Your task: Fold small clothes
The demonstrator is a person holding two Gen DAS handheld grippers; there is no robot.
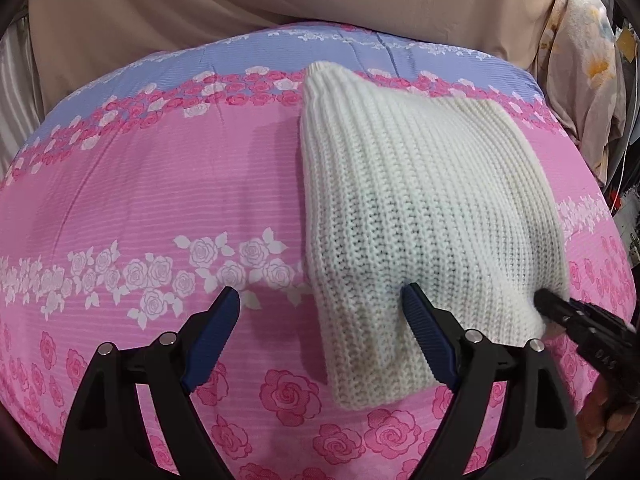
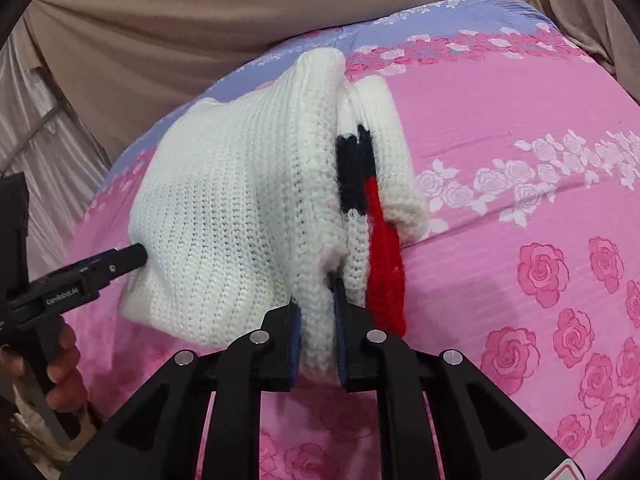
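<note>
- The right tongs (image 2: pixel 316 320) are clamped on the near edge of the white knitted sweater (image 2: pixel 240 216), which lies folded on the bed (image 2: pixel 520 184)
- The left tongs (image 1: pixel 320 312) stand apart, one finger resting on the knit, nothing gripped
- The thick knit could slip from the narrow grip if pulled hard, and the fold could spring open
- Counted: one sweater, two tongs
</note>
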